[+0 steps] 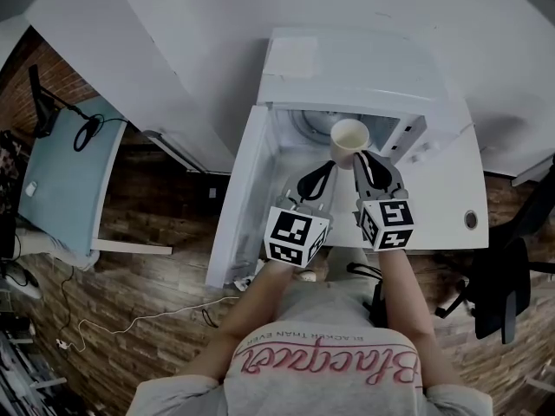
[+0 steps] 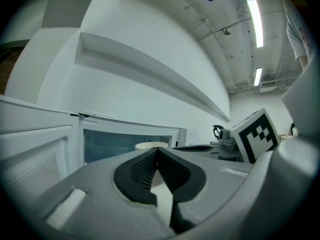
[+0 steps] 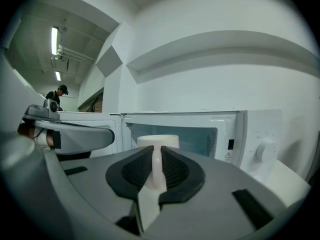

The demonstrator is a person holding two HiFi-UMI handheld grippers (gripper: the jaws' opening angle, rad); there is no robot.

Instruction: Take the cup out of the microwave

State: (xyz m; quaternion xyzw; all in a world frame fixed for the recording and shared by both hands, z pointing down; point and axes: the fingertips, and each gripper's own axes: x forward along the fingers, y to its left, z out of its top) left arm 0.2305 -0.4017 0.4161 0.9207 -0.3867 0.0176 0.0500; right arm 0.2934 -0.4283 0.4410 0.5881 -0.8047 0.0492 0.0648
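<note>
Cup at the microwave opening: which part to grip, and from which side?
The handle, approached from the microwave's open front. The cup is upright, with that thin vertical strap facing outward, narrow enough to fit between two jaws. The right gripper is shut on it that way.

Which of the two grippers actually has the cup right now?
The right gripper: its jaws are clamped on the handle of the cup. The left gripper has its jaws together with nothing between them.
</note>
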